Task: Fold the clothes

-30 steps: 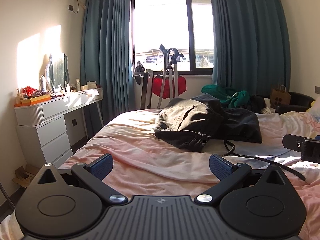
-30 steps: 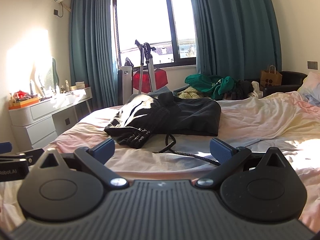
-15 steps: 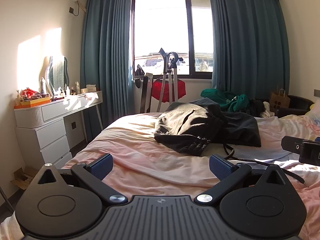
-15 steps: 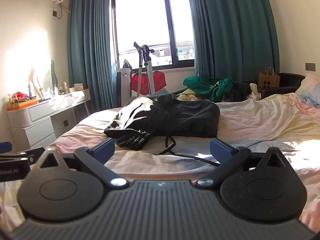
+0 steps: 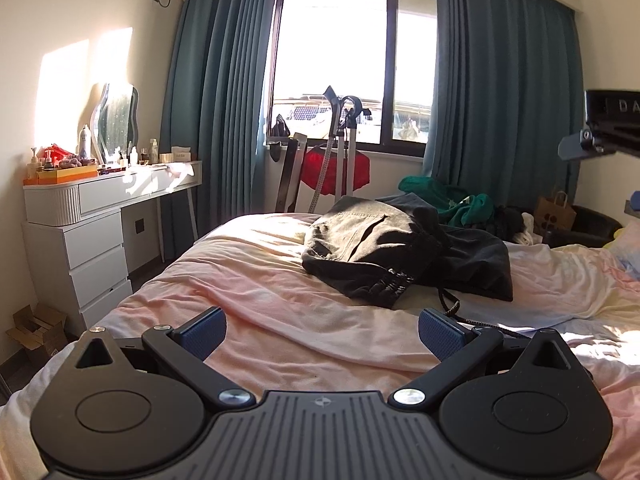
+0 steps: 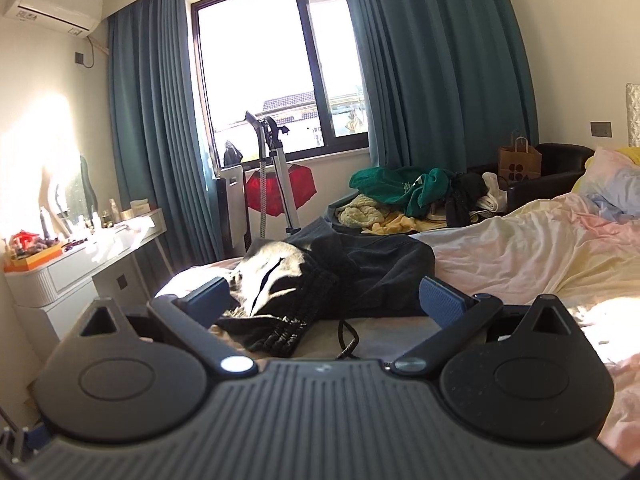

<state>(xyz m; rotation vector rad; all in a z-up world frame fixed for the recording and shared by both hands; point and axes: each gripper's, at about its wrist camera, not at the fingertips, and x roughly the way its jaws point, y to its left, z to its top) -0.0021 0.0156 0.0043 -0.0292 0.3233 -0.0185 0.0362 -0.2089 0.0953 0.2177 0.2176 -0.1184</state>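
Right wrist view: my right gripper (image 6: 324, 300) gapes wide and empty near the crumpled dark garment (image 6: 344, 276) on the bed (image 6: 520, 256). My left gripper (image 5: 322, 326), equally wide, hangs farther back. I might snag the drawcord (image 6: 347, 340) instead.
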